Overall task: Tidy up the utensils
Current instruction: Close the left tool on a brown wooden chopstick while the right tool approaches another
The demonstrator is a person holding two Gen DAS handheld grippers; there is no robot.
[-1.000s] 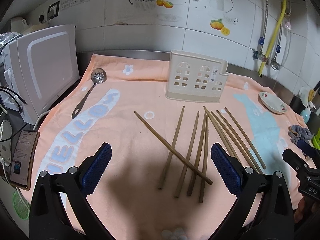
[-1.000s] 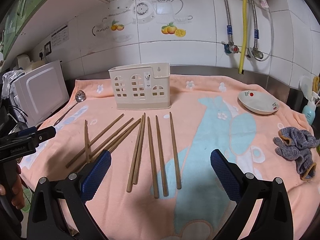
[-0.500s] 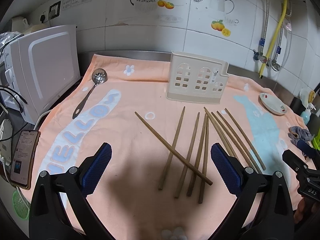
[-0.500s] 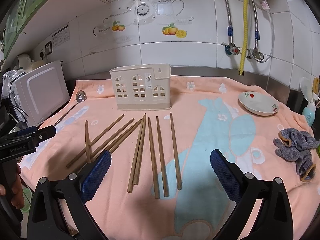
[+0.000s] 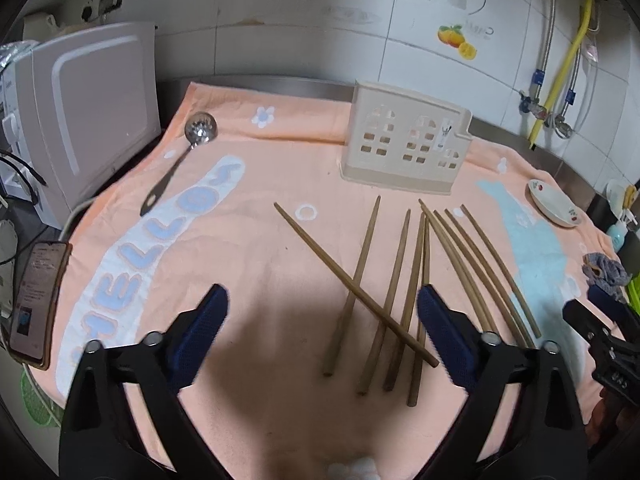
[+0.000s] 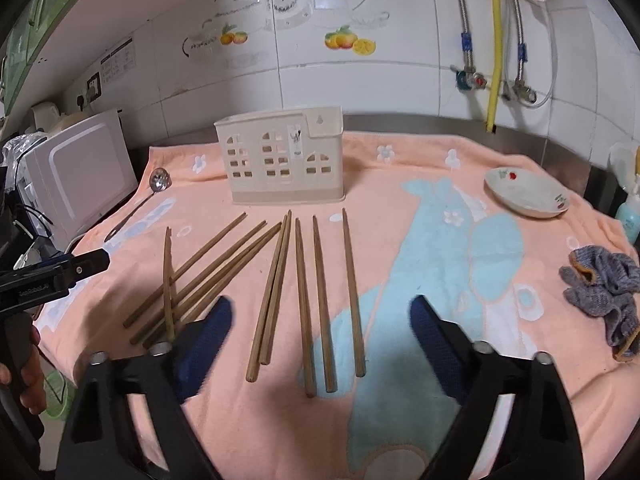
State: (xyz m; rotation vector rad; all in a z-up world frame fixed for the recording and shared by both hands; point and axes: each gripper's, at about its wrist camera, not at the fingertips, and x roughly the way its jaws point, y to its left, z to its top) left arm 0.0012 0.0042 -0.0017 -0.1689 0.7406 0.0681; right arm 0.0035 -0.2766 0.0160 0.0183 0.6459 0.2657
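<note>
Several wooden chopsticks (image 5: 400, 280) lie fanned on the peach towel (image 5: 248, 248), one crossing the others; they also show in the right wrist view (image 6: 304, 288). A cream utensil holder (image 5: 404, 148) stands upright behind them, also in the right wrist view (image 6: 282, 168). A metal slotted spoon (image 5: 180, 160) lies at the left, also in the right wrist view (image 6: 136, 208). My left gripper (image 5: 322, 320) is open and empty above the towel before the chopsticks. My right gripper (image 6: 320, 328) is open and empty over the chopsticks' near ends.
A white appliance (image 5: 92, 112) stands at the left edge, a phone (image 5: 36, 296) beside the towel. A small dish (image 6: 524, 192) and a grey cloth (image 6: 604, 280) lie at the right. Pipes and taps (image 6: 496, 80) run on the tiled wall.
Both grippers have drifted slightly; the views shift a little. Nothing was taken hold of or moved on the towel.
</note>
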